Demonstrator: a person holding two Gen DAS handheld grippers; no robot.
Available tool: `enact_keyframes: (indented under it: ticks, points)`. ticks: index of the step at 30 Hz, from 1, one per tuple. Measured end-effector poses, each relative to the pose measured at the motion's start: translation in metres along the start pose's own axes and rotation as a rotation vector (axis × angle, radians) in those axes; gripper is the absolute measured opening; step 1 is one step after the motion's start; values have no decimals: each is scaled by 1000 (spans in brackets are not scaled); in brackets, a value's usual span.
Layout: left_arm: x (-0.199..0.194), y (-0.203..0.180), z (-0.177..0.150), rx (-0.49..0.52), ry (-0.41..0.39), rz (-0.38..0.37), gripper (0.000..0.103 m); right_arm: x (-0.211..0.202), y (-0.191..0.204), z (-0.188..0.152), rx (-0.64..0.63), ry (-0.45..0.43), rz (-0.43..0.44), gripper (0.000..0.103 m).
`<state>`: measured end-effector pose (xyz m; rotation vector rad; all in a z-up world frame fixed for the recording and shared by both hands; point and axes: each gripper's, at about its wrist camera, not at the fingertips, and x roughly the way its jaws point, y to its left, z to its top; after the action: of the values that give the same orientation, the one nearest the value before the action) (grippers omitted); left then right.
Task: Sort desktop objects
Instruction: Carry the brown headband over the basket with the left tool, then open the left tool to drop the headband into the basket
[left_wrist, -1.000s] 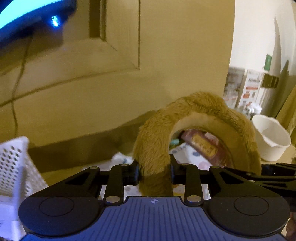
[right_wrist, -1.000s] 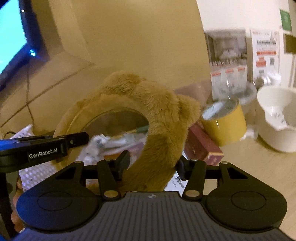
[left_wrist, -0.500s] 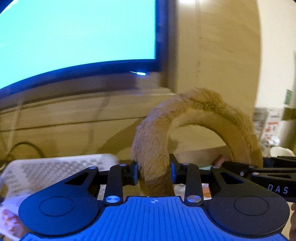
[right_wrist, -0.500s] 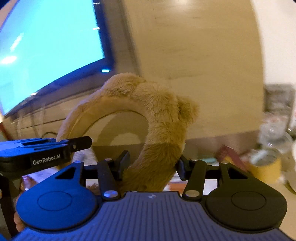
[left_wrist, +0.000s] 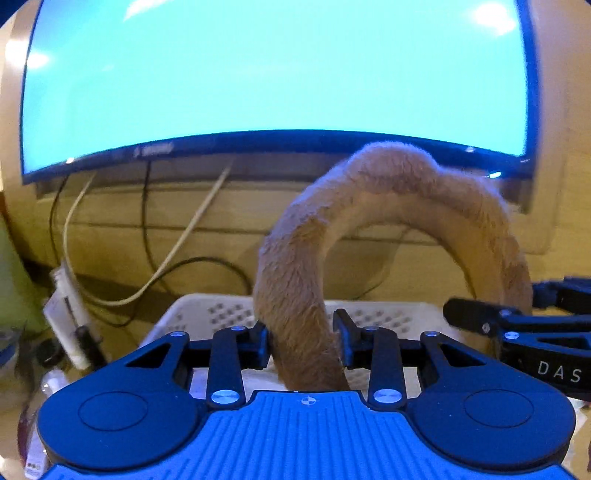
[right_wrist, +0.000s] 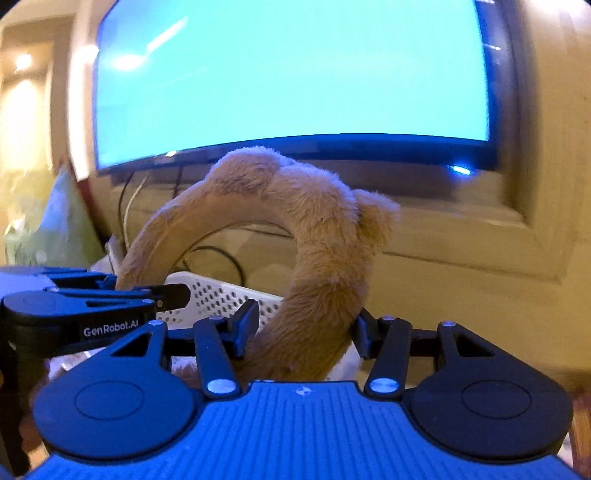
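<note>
A furry brown headband with small bear ears is held up as an arch between both grippers. My left gripper has one end of the headband between its pads; they still touch the fur while the jaws are opening. My right gripper is shut on the other end. Each gripper shows in the other's view: the right gripper at the right edge, the left gripper at the left. A white perforated basket sits just beyond and below the headband, its rim showing behind the fingers.
A large monitor with a bright cyan screen stands close ahead against a wooden wall. Black and cream cables hang beneath it. A power strip and small clutter lie at the left. Something pale green sits to the left.
Both grippers have carried the headband leftward, away from the tape roll and white bowl. The monitor now fills the view and the white basket lies straight ahead.
</note>
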<state>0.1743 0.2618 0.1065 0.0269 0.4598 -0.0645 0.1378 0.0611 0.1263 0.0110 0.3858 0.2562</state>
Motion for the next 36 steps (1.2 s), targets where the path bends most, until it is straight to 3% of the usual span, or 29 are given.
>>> enact_keyframes:
  ticks: [4,10,16,20,22,23,24,28,32,36]
  points:
    - [30,15,-5,2,75,24,49,29,11,-2,-136,7,4,57]
    - [74,28,-13,-12,255,-2,43,71,16,-9,-265,79,-15,57]
    - [98,28,-11,44,340,8,42,87,21,-16,-392,100,-38,58]
    - [112,26,-11,46,471,-13,43,87,21,-24,-526,112,-36,60]
    - [117,27,-13,45,533,-20,48,91,24,-27,-564,150,-16,62]
    - [117,25,-14,61,551,-28,61,92,25,-29,-582,171,-19,62]
    - [117,22,-16,85,559,-33,66,94,26,-32,-598,189,-24,63]
    - [109,12,-17,153,521,36,71,94,36,-49,-723,210,-53,70]
    - [100,15,-17,126,513,47,94,90,42,-56,-757,205,-64,78]
    - [94,21,-14,118,521,62,98,86,43,-56,-742,216,-78,80]
